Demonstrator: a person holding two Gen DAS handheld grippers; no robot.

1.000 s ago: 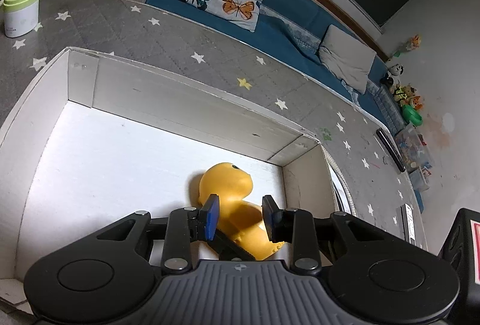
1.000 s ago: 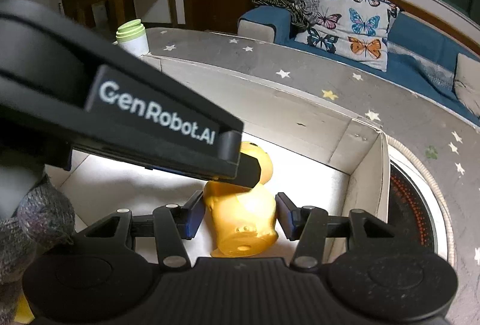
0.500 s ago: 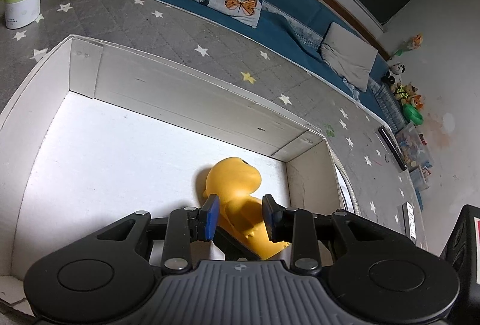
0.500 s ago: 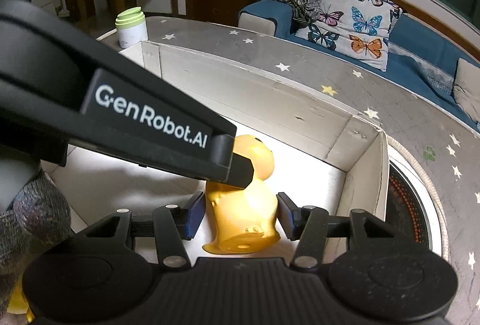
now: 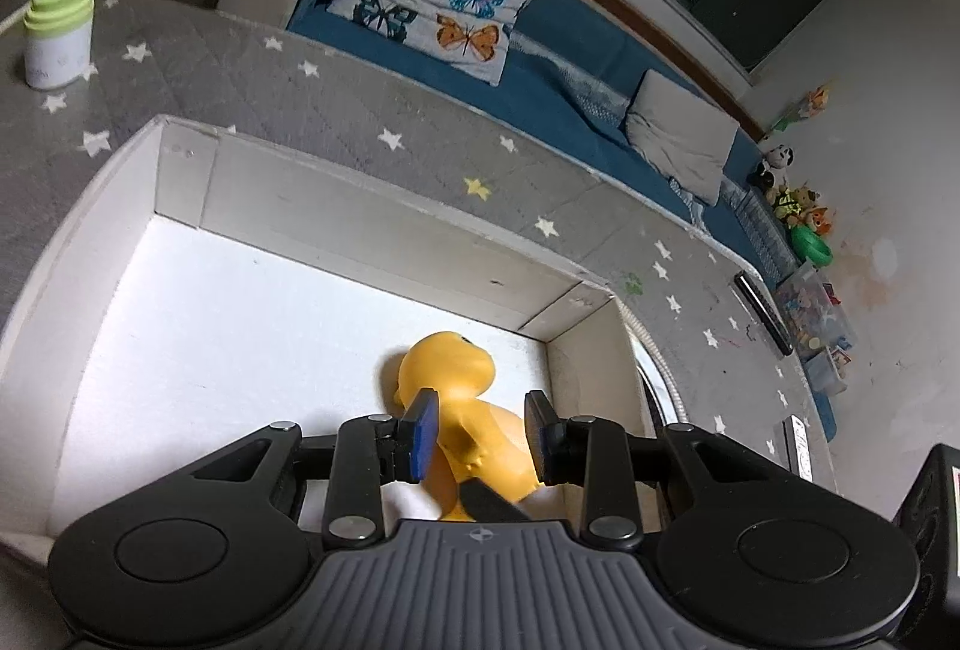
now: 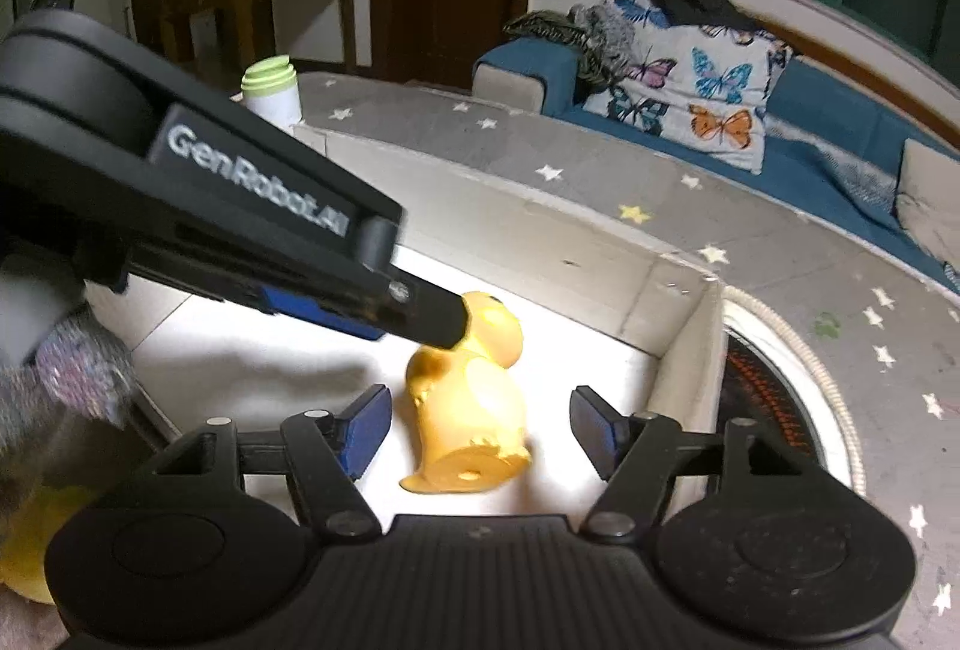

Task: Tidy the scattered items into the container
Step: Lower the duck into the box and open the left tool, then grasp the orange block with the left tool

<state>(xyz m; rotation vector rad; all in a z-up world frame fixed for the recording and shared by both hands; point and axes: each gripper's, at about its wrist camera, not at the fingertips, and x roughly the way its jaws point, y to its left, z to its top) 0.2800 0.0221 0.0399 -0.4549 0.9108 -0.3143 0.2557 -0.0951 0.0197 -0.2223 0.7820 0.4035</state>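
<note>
The yellow rubber duck toy (image 6: 474,398) lies in the white cardboard box (image 5: 384,206), toward its 3 o'clock corner. Right gripper (image 6: 480,431) spread wide, left gripper (image 5: 480,428) apart too, neither gripping it.

Right gripper (image 6: 480,431) jaws spread wide and let go of the yellow duck (image 6: 471,398), now lying in the white box (image 6: 690,326); both grippers pull back.

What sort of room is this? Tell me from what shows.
Most likely a home living room: a blue sofa with butterfly cushions, stuffed toys on the floor, and a star-patterned table cover under the white box.
</note>
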